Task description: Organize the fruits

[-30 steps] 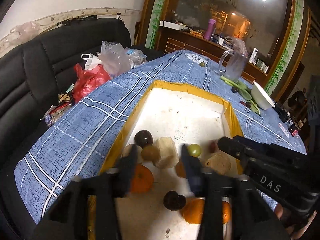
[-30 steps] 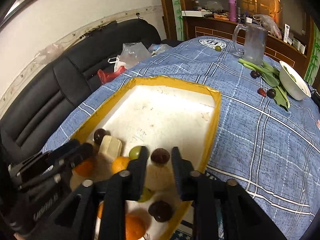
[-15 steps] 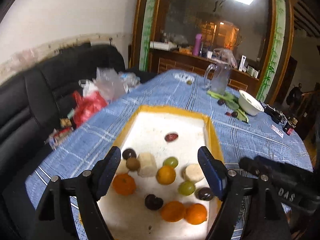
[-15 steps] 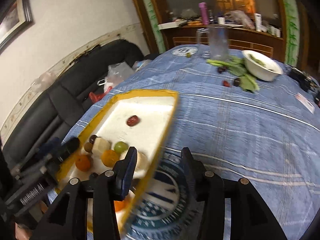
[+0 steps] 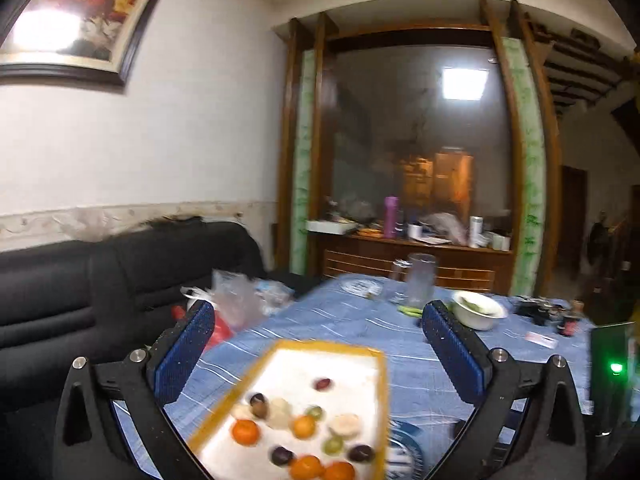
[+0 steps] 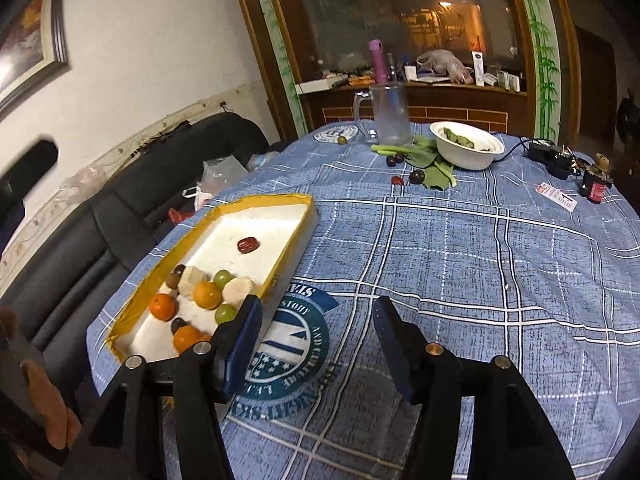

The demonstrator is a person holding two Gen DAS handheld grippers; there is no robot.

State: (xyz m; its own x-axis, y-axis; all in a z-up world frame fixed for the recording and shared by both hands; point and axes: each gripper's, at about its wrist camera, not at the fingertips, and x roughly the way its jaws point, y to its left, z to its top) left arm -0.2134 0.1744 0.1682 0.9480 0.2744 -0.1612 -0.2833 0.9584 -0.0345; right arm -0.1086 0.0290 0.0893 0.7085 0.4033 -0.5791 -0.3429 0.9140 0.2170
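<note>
Both claws, left [image 5: 316,336] and right [image 6: 316,320], have just spread empty; tablecloth [image 6: 460,264] emblem illegible.

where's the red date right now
In the right wrist view the red date lies alone on the white floor of the yellow-rimmed tray, left of centre, beyond the cluster of oranges and grapes.

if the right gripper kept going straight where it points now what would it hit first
Probably the bare blue checked tablecloth ahead of the open right gripper. Nothing stands between its fingers; the yellow-rimmed tray lies off to the left. Depth is uncertain.
</note>
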